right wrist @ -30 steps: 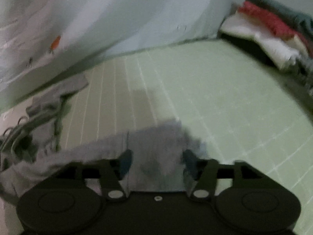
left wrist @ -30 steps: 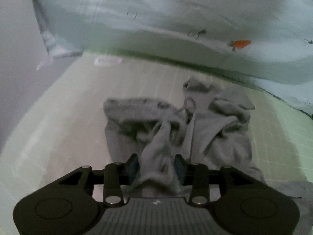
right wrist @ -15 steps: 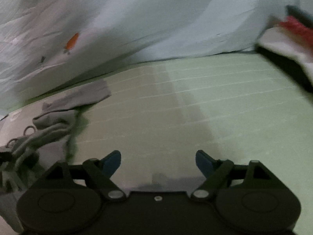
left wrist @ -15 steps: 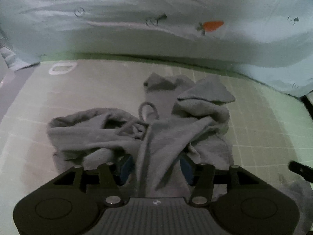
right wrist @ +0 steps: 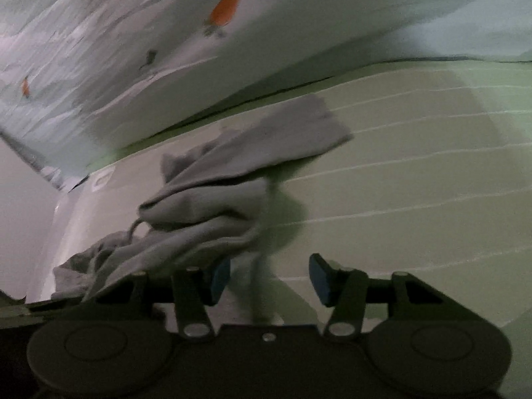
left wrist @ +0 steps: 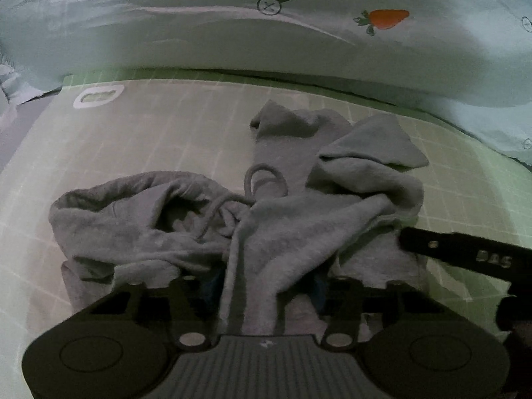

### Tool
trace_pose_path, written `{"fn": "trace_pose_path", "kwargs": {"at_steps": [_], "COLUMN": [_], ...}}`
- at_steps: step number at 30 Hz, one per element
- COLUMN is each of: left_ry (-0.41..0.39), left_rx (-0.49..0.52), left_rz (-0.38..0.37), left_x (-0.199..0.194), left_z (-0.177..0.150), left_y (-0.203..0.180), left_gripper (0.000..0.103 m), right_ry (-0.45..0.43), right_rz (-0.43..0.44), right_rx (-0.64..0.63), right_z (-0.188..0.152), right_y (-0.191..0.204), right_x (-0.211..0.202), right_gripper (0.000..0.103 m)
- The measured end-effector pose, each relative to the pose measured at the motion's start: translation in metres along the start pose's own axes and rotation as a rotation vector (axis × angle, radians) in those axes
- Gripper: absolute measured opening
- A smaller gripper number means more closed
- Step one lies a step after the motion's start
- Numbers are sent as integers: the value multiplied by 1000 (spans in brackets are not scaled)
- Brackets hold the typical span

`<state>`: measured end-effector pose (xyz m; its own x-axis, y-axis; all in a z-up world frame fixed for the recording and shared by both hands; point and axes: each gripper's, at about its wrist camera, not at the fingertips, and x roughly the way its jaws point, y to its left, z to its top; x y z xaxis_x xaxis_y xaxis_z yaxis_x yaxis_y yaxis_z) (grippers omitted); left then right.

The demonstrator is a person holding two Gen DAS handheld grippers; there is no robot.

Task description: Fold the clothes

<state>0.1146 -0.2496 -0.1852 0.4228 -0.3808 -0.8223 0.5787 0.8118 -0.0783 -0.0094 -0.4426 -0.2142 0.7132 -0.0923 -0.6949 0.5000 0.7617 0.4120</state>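
Note:
A crumpled grey hoodie [left wrist: 299, 212] with a drawstring lies bunched on the green grid mat [left wrist: 166, 139]. My left gripper [left wrist: 262, 286] is shut on a fold of its fabric, which runs between the blue pads. In the right wrist view the hoodie [right wrist: 212, 193] lies to the left. My right gripper [right wrist: 269, 277] is open and empty just right of the cloth, low over the mat [right wrist: 415, 183]. One of its fingers [left wrist: 465, 256] shows at the right of the left wrist view.
A pale blue sheet with carrot prints [left wrist: 299, 33] rises behind the mat and also shows in the right wrist view [right wrist: 166, 50]. A white oval label [left wrist: 98, 95] is on the mat's far left corner.
My right gripper let go of the grey fabric, opened, and swung left toward the hoodie. My left gripper kept its hold and moved in lower over the garment.

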Motion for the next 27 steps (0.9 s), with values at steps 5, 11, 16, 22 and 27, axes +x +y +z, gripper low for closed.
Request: {"fn": "trace_pose_path", "kwargs": {"at_steps": [5, 11, 16, 22, 27], "left_ry": [-5, -54, -146, -313, -489], "left_rx": [-33, -51, -106, -129, -129], "left_rz": [-8, 11, 37, 20, -4], "left_x": [-1, -23, -64, -115, -163], "left_z": [1, 4, 12, 37, 73], "left_y": [4, 9, 22, 21, 27], "left_gripper": [38, 24, 18, 8, 8], "right_ry": [31, -63, -222, -432, -657], "right_rz": [30, -79, -326, -586, -747], "right_rx": [-115, -176, -145, -40, 37], "right_z": [1, 2, 22, 52, 67], "right_y": [23, 19, -30, -102, -117], "right_x": [14, -4, -50, -132, -211], "right_gripper": [36, 9, 9, 9, 9]}}
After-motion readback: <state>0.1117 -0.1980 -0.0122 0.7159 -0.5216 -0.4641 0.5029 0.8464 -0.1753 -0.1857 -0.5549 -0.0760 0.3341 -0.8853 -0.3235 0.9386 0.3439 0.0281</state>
